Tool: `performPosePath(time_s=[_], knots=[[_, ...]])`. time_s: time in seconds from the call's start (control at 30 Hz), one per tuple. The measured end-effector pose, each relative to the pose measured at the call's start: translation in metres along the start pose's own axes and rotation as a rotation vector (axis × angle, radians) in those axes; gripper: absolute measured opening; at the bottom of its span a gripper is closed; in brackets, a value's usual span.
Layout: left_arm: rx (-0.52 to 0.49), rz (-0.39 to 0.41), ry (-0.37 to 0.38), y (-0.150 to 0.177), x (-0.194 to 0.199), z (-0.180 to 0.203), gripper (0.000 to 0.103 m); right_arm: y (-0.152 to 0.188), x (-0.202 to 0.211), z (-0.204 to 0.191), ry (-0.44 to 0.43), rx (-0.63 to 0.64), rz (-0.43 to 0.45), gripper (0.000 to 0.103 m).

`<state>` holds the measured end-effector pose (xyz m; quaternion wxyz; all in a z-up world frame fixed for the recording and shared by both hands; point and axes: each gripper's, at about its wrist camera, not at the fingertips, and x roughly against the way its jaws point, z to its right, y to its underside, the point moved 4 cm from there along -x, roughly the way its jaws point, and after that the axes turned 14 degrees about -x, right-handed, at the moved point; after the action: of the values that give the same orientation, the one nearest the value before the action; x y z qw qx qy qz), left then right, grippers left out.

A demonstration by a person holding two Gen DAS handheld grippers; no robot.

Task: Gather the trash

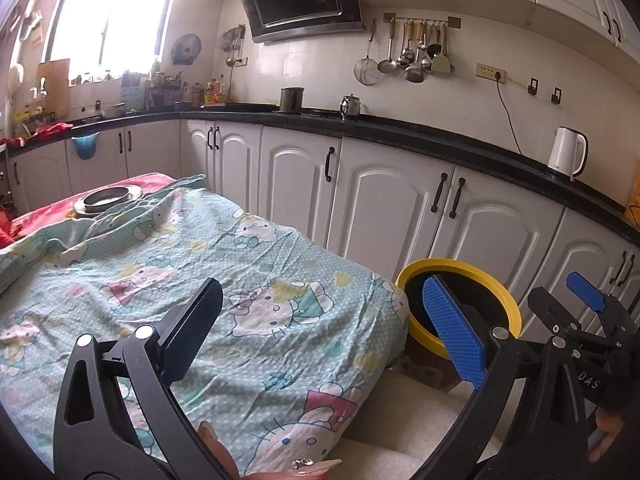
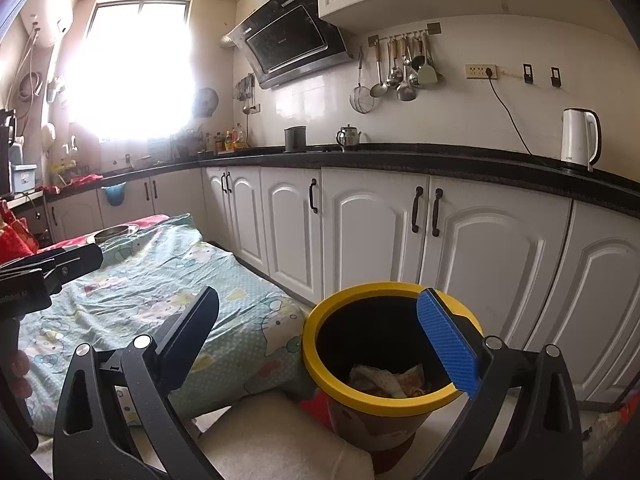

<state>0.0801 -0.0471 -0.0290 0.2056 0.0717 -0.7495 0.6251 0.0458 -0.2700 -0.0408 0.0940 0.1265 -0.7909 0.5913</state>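
A yellow-rimmed trash bin [image 2: 320,360] stands on the floor beside the table; crumpled paper trash [image 2: 384,378] lies at its bottom. My right gripper [image 2: 320,340] is open and empty, hovering above the bin's rim. My left gripper [image 1: 324,324] is open and empty above the table's right end, over the Hello Kitty cloth [image 1: 224,264]. The bin also shows in the left wrist view [image 1: 500,292], to the right past the table edge. The right gripper [image 1: 576,300] shows at the right in the left wrist view. No trash shows on the cloth.
A metal plate [image 1: 108,198] sits on a red cloth at the table's far end. White cabinets [image 2: 372,232] under a black counter run behind the bin. A white kettle [image 2: 578,138] stands on the counter. A pale cushion [image 2: 280,440] lies below the table edge.
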Motion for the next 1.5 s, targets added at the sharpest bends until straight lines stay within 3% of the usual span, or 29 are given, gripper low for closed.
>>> performPosePath(time_s=[1.2, 1.5], knots=[[-0.009, 0.001, -0.006, -0.0003, 0.0001, 0.0023, 0.092, 0.0026, 0.0004, -0.0007, -0.001, -0.002, -0.003, 0.097], [-0.017, -0.035, -0.024, 0.0031, -0.0068, -0.0023, 0.092, 0.0007, -0.0010, 0.0023, 0.009, -0.012, -0.018, 0.097]])
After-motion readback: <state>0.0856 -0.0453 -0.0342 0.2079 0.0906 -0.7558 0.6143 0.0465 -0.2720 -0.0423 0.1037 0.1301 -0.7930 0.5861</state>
